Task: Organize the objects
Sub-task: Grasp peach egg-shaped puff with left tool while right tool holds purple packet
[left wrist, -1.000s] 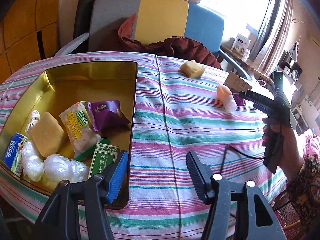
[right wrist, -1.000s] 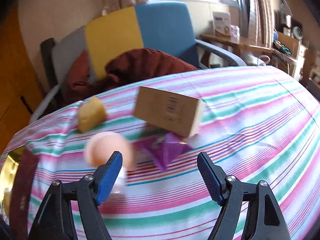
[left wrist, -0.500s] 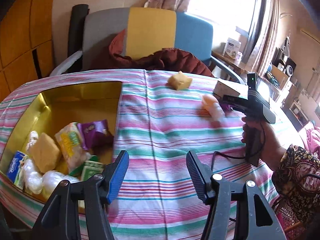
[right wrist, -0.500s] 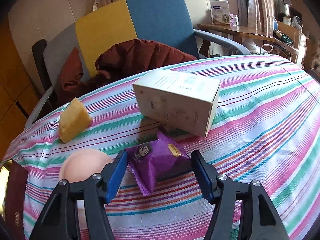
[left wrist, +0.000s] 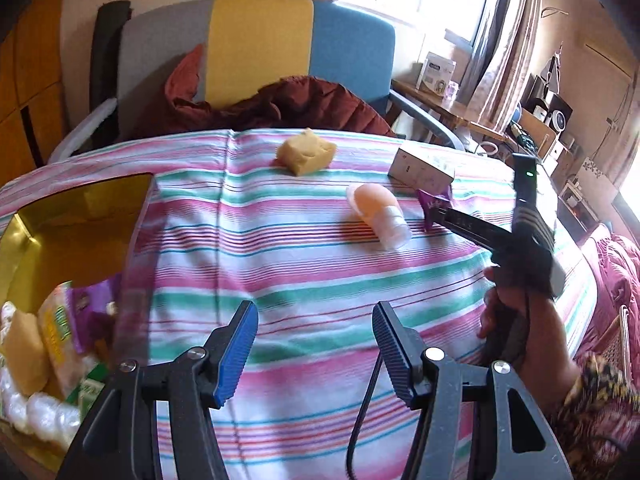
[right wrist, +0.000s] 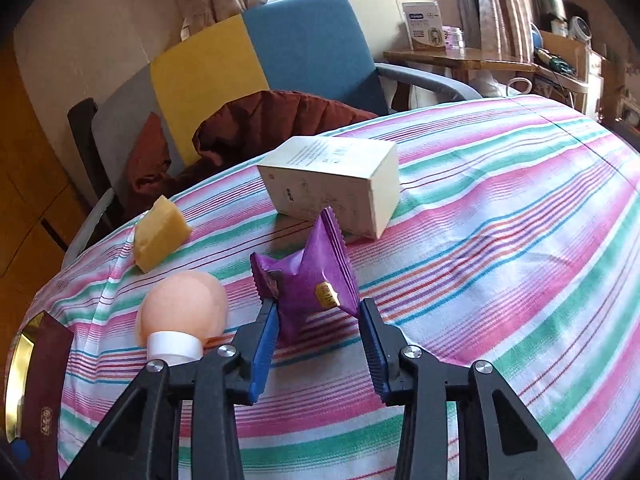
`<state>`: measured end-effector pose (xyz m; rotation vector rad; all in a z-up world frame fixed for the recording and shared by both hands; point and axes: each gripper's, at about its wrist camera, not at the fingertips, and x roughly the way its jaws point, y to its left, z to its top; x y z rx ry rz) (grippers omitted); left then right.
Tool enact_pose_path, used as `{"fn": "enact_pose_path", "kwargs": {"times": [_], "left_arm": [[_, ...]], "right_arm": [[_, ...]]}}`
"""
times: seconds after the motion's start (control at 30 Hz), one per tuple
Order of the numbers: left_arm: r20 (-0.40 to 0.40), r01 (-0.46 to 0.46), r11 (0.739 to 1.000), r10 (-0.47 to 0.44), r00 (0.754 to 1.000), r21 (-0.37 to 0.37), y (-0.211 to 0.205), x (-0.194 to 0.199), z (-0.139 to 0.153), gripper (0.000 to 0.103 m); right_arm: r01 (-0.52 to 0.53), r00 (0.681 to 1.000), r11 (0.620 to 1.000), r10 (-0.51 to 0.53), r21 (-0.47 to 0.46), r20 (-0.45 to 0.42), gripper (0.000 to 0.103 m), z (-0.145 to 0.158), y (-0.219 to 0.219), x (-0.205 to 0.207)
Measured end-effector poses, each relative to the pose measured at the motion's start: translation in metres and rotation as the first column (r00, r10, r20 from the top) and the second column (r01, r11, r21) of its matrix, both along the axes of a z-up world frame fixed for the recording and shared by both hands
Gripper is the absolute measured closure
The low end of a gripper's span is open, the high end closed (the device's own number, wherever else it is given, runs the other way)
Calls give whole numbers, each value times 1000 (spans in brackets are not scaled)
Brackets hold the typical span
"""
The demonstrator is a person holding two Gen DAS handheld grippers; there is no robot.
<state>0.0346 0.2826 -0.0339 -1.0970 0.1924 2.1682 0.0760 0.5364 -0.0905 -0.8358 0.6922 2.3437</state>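
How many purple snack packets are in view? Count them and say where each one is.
2. One purple packet is on the striped tablecloth, pinched in the right gripper near the white box. Another lies in the gold tin; more may be hidden there.

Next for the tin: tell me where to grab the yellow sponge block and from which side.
Take the yellow sponge block across its two flat long faces, coming from above on the near side with the tool opened wide. It lies alone on the striped cloth, clear of the white box.
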Motion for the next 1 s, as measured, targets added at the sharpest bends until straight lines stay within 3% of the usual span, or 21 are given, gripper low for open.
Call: {"fn": "enact_pose_path", "kwargs": {"times": [0.23, 0.37, 0.53, 0.7, 0.87, 0.93, 1.0], "left_arm": [[75, 64, 998, -63, 995, 0, 62, -25, -15, 43], [139, 68, 998, -68, 988, 5, 101, -44, -28, 41], [108, 54, 998, -50, 993, -40, 142, -63, -36, 36], [150, 88, 994, -78, 986, -67, 170, -76, -53, 32], [67, 76, 995, -71, 995, -71, 176, -80, -56, 33], [24, 60, 996, -59, 998, -61, 171, -79, -57, 44], [-23, 88, 994, -89, 996, -60, 167, -73, -59, 47]], "right_arm": [[171, 978, 980, -181, -99, -102, 63, -6, 17, 45], [180, 973, 977, -194, -116, -123, 63, -7, 19, 49], [180, 975, 978, -192, -104, -116, 63, -7, 17, 46], [179, 975, 979, -191, -101, -117, 62, -9, 17, 46], [178, 975, 979, -189, -101, -118, 62, -10, 17, 45], [179, 975, 979, -190, -100, -118, 62, -10, 17, 45], [178, 975, 979, -189, -98, -117, 62, -10, 17, 45]]}}
